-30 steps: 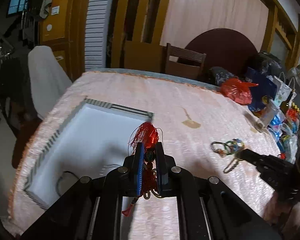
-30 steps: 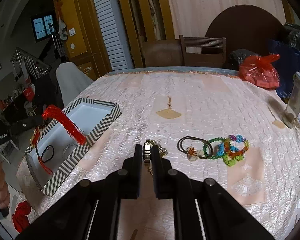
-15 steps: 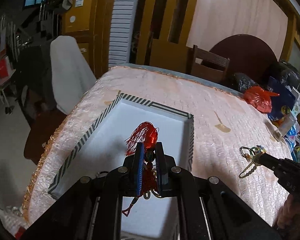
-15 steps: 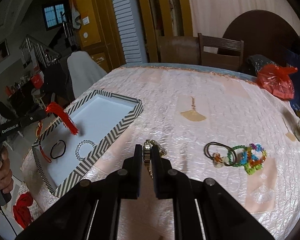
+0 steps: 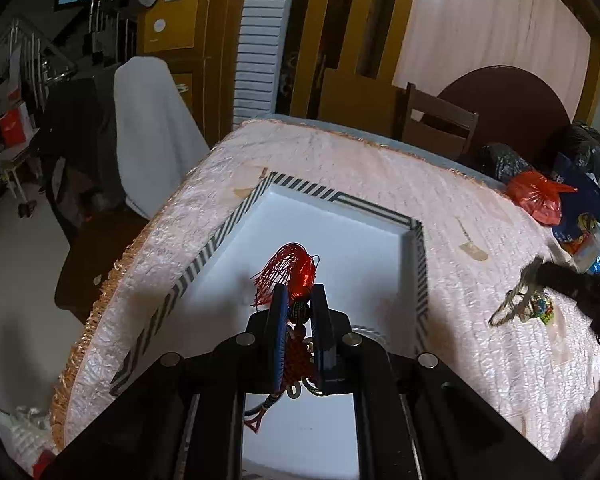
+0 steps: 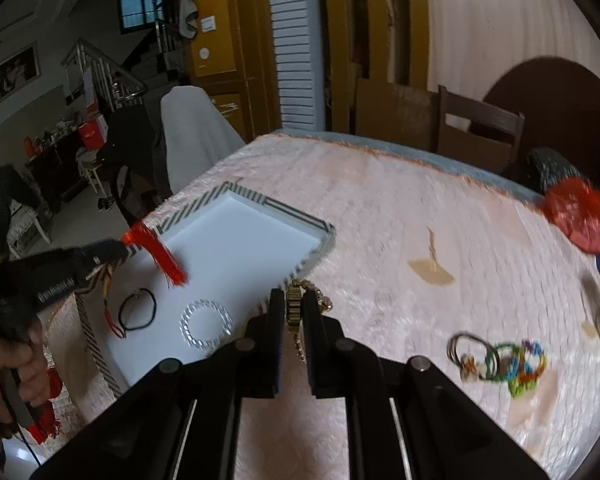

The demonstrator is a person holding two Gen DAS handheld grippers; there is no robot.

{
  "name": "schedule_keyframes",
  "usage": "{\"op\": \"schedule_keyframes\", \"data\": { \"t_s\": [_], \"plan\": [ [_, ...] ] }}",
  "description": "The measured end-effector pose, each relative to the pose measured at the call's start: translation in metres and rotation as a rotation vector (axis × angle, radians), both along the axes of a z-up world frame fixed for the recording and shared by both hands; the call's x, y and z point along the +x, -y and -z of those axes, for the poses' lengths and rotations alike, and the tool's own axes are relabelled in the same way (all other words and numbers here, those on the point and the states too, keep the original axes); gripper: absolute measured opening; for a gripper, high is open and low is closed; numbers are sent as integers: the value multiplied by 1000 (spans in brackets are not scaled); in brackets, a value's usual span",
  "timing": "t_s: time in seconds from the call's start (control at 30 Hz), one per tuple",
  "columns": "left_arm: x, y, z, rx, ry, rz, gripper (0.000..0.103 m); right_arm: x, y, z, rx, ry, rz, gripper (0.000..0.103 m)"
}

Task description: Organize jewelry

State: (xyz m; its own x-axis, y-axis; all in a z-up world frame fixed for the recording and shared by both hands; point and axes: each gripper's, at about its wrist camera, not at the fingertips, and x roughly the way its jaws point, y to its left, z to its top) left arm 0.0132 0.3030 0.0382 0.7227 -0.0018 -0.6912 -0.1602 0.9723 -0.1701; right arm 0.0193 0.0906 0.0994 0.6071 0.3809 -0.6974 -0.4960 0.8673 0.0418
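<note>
Two grippers hold jewelry above the table (image 6: 400, 208). The left gripper (image 5: 299, 312), its white lettering too blurred to read, is clamped on a red tassel (image 5: 292, 272) over the tray (image 5: 418, 264). Only the right view shows a black band (image 6: 138, 314) and a crystal bracelet (image 6: 206, 324) in the tray. The right gripper (image 6: 294, 312) pinches a gold chain (image 6: 293, 308) just beside the tray; colourful bands (image 6: 500, 362) lie further right.

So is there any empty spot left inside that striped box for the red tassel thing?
Yes. The far half of the striped box is bare white floor, up to its back corner. The near end is crowded: a black hair tie and a sparkly bracelet lie there side by side. The red tassel, held by the left gripper, hangs over the open part.
</note>
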Motion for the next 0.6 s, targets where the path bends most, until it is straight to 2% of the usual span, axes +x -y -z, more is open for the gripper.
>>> {"op": "schedule_keyframes", "data": {
  "t_s": [0.17, 0.3, 0.37, 0.6],
  "plan": [
    [4, -9, 12, -7, -27, -11, 33, 14, -33, -21, 69, -9, -84, 9],
    [7, -15, 19, -9, -41, -22, 33, 27, -61, -23, 130, -62, -167, 9],
    [8, -18, 23, -4, -50, -30, 33, 35, -75, -16, 160, -110, -208, 9],
    [5, -19, 37, 11, -78, -37, 33, 54, -113, 37, 104, -244, -229, 9]
  ]
}}
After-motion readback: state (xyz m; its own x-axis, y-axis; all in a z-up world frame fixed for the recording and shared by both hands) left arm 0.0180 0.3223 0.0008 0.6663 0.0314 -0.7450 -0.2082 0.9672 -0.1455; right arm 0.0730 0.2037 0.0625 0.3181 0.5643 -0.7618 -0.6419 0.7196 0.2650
